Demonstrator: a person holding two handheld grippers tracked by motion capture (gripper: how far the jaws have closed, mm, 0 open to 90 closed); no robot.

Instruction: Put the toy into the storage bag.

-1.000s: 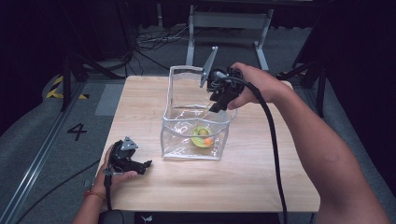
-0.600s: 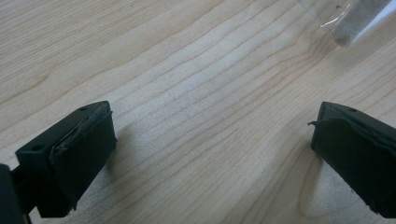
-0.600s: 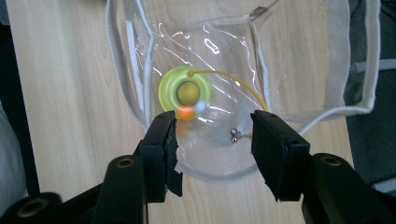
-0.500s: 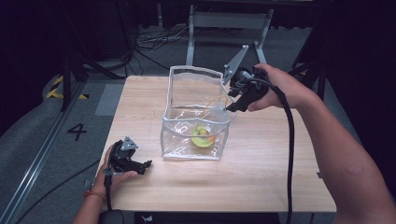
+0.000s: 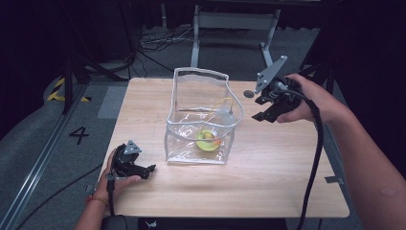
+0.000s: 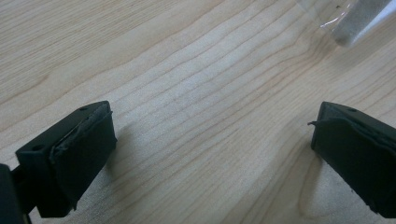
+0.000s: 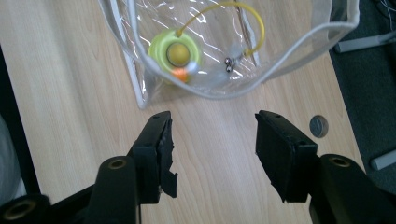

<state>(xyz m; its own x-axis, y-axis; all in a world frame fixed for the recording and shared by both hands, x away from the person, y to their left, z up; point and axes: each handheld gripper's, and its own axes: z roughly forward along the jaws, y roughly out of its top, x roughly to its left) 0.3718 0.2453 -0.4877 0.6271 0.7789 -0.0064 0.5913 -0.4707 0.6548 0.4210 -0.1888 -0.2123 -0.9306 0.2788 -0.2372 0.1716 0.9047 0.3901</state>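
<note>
Clear bag (image 5: 201,139) mid-tabletop (image 5: 277,177) holding a green toy (image 5: 208,139), right tool (image 5: 262,109) beside it, jaws just opening, empty, left tool (image 5: 146,170) released near the front-left corner.

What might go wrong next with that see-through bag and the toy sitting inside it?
The clear bag stands open with nobody gripping it, so a knock from the right gripper, open beside its rim, might tip it and spill the green toy. The toy's yellow cord loops up near the rim and may snag a jaw. The left gripper rests open on the table, too far off to steady the bag quickly.
</note>
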